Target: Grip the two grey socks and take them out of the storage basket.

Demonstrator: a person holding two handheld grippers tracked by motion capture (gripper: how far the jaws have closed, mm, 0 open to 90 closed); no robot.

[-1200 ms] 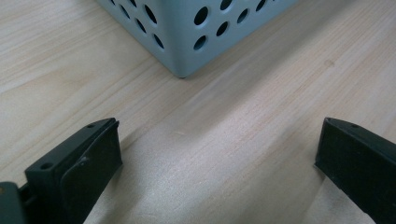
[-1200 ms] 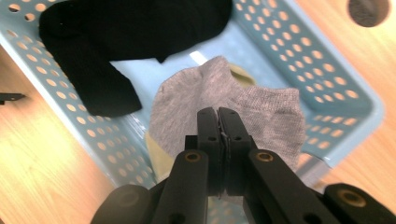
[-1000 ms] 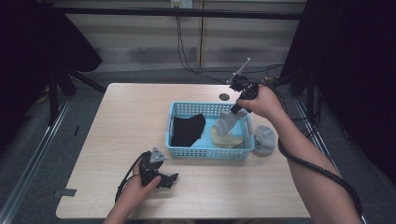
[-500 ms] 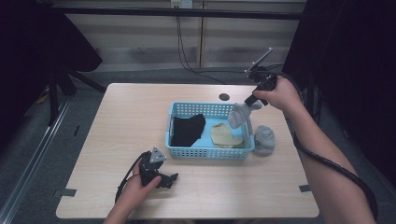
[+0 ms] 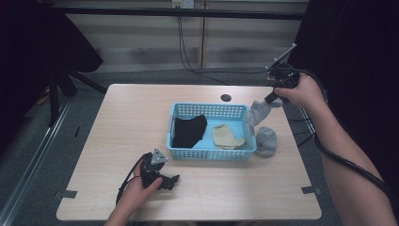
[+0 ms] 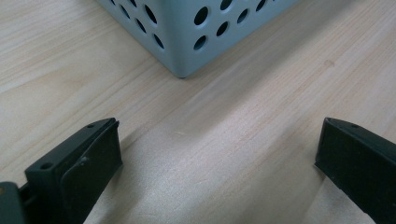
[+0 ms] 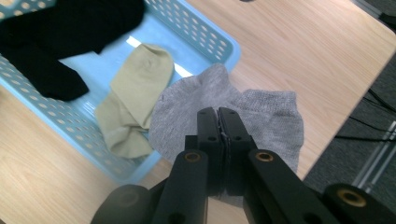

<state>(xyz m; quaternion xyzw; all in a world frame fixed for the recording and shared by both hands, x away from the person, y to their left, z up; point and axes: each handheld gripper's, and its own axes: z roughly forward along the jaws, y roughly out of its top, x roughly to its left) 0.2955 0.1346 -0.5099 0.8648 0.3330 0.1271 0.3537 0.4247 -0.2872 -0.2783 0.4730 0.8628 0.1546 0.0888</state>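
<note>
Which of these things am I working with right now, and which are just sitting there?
In the job: right gripper, shut on a grey ankle sock; second grey sock on the table; light blue perforated plastic basket.

Lying about: black sock, beige sock, left gripper, idle.

A grey sock [image 5: 260, 111] is held aloft, dangling limp at three o'clock of the blue basket [image 5: 210, 153]; a second grey sock [image 5: 267, 140], seemingly bunched, lies beneath.

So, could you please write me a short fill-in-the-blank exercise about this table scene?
1. The right hand-held gripper holds a ____ sock.
2. The black sock lies in the blue ____.
3. The other sock in the basket is ____.
4. The left hand-held gripper has its jaws ____.

Missing words: grey; basket; beige; open
</note>
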